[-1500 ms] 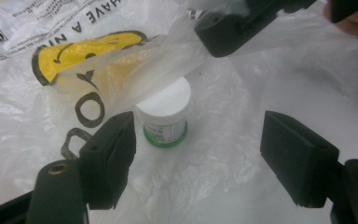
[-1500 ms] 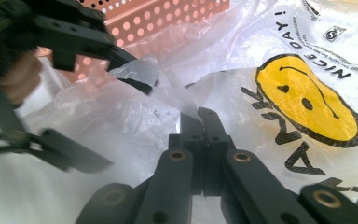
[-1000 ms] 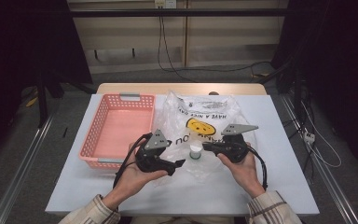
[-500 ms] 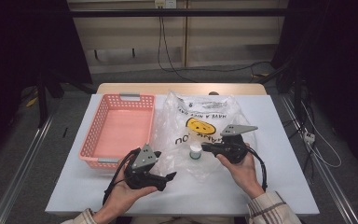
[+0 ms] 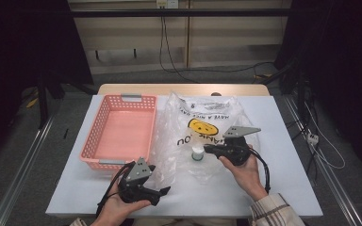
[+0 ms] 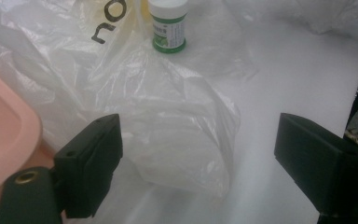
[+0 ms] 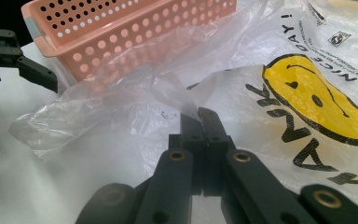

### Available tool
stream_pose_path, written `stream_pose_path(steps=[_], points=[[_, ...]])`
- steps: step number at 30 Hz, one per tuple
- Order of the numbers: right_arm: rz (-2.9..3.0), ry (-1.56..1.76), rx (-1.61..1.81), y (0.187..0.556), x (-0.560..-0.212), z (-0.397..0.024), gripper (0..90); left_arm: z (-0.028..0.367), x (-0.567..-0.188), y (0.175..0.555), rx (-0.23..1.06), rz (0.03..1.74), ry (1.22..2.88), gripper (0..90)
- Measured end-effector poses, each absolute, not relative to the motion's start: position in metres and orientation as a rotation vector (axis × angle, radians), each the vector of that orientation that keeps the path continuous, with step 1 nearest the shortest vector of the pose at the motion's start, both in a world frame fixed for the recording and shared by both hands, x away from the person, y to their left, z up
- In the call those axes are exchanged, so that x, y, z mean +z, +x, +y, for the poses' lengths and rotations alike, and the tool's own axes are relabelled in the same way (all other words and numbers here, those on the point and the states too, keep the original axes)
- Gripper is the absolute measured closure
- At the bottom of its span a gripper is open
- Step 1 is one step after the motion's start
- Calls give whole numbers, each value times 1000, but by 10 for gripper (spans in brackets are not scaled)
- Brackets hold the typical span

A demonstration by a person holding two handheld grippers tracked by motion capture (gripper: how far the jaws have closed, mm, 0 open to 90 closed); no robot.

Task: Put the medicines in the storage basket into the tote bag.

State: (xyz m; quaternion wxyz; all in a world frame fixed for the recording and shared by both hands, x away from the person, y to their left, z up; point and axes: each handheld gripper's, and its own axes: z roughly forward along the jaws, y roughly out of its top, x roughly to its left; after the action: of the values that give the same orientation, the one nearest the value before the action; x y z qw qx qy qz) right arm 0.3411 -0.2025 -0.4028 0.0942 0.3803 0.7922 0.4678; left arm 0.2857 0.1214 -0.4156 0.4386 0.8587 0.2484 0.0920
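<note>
White tabletop (image 5: 283, 188) carries everything here, and the biggest thing on it is the pink perforated basket (image 5: 122, 129) at the left, with its near corner also showing in the left gripper view. Beside it, touching the basket's right wall, lies the crumpled clear plastic bag (image 5: 188, 127) printed with a yellow smiley face and black lettering; it spreads across the middle of the table. A small white-capped bottle (image 5: 198, 153) with a green label stands upright by the bag's near part, though whether it sits under the film or just on it is unclear. The right gripper (image 7: 199, 114) has its jaws pressed together on a pinch of the bag's film, just right of the bottle. The left gripper (image 5: 162, 192) is held at the near edge of the table, apart from the bag; its jaws have just been opening and stand wide with nothing clamped between them.
</note>
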Motion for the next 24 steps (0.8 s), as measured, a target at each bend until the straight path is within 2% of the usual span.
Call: stream_pose_path(steps=[15,17,24], points=[[2436,1127,1328,334,-416,-197,899,129,-425,278,209,627,2161,147],[2433,1140,1325,333,-417,-197,848,131,-425,278,219,623,2164,149],[2435,1161,1308,327,-417,-199,585,131,-426,280,212,627,2154,152]])
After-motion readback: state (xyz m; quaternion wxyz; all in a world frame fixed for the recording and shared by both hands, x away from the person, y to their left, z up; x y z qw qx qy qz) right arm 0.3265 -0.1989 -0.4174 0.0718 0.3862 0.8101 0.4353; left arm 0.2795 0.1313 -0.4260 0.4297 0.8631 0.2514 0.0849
